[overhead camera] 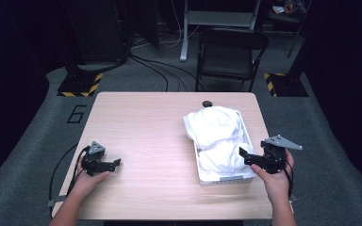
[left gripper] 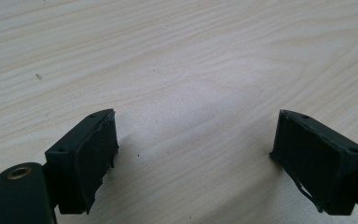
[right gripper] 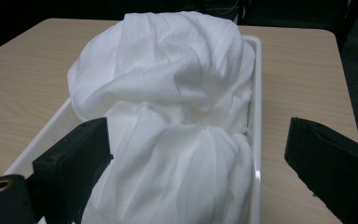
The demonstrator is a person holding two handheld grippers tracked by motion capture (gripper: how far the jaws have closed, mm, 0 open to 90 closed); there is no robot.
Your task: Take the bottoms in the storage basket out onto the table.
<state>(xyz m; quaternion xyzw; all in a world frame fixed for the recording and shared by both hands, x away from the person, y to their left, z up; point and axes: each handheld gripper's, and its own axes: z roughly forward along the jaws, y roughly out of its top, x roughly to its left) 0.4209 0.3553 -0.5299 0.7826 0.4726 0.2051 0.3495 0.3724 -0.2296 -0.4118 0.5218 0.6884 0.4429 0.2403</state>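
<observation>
Holding both hands at the near edge of the table [overhead camera: 141, 136], I keep a gripper in each. My left hand [overhead camera: 87, 181] rests at the near left corner, and my left gripper [overhead camera: 117, 164] points toward the middle of the table, low over the bare wood. Its jaws stand wide apart with nothing between them; seen from the left gripper view [left gripper: 196, 140], pale wood grain lies between the two black pads [left gripper: 95, 154].

My right hand [overhead camera: 277, 181] comes in at the near right, and my right gripper [overhead camera: 242, 155] sits at the right side of a white tray [overhead camera: 224, 179], pointing left across its near end. Its jaws are released and spread wide. From the right gripper view [right gripper: 196, 154] the white cloth [right gripper: 168, 93] lies bunched in the tray [right gripper: 256, 140] ahead of the pads [right gripper: 74, 163], which do not press on it; whether the left pad brushes the fabric I cannot tell.

That cloth [overhead camera: 217, 134] is heaped high in the tray on the right half of the table, bulging over the tray's far and left rims. Just beyond the tray's far end, near the table's far edge, lies a small dark round object [overhead camera: 207, 103].

Past the table, a black folding chair [overhead camera: 228, 56] stands on the grey floor, with cables [overhead camera: 155, 66] trailing to its left.
</observation>
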